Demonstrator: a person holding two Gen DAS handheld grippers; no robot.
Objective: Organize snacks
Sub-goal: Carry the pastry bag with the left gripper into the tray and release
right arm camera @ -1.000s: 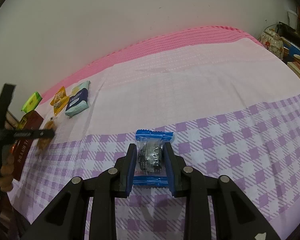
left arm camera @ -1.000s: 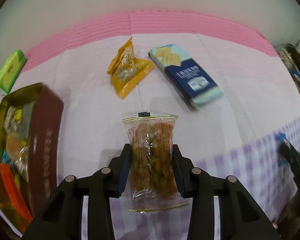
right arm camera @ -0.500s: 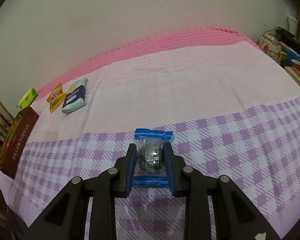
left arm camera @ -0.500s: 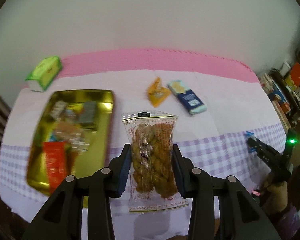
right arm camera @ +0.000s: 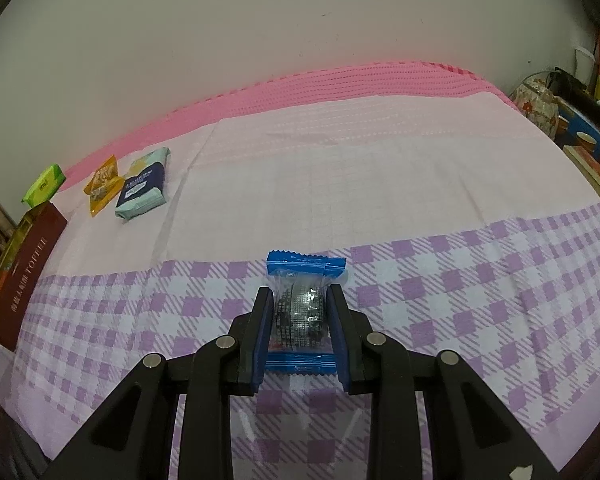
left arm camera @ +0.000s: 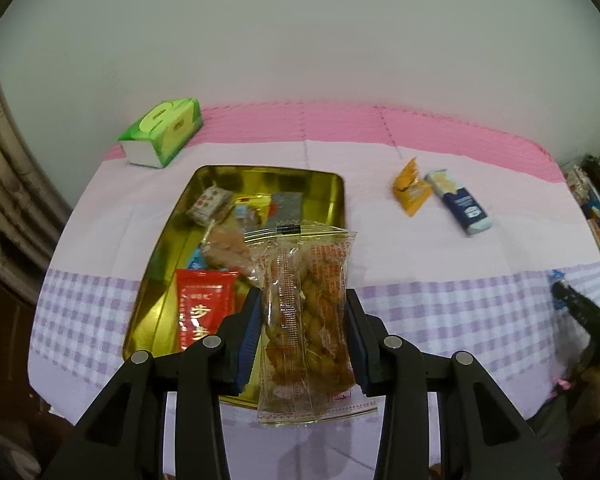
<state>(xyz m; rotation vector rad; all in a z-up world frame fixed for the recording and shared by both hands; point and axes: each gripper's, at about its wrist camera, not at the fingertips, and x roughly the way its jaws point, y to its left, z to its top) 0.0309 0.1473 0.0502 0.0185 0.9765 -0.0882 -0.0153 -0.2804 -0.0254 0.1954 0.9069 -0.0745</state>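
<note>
My left gripper [left arm camera: 302, 336] is shut on a clear packet of fried twist snacks [left arm camera: 306, 316], held in the air over the near right corner of the gold tin [left arm camera: 268, 174]. The tin holds several wrapped snacks, among them a red packet [left arm camera: 204, 304]. My right gripper [right arm camera: 299, 322] is shut on a blue-ended sweet in clear wrap [right arm camera: 300, 308], low over the purple checked cloth [right arm camera: 460, 280]. An orange packet [left arm camera: 410, 190] and a blue cracker pack [left arm camera: 462, 206] lie on the pink cloth to the tin's right. From the right wrist view the tin [right arm camera: 24, 264] shows its dark red side at far left.
A green tissue box [left arm camera: 164, 130] stands behind the tin near the wall. The right gripper [left arm camera: 580, 316] shows as a dark shape at the left view's right edge. Cluttered shelves [right arm camera: 560, 108] stand past the table's right end. The table's front edge is close below both grippers.
The left gripper carried the twist packet left and up, from beside the tin to over it; the tin's inside now shows fully. It has left the right wrist view. The right gripper barely moved.
</note>
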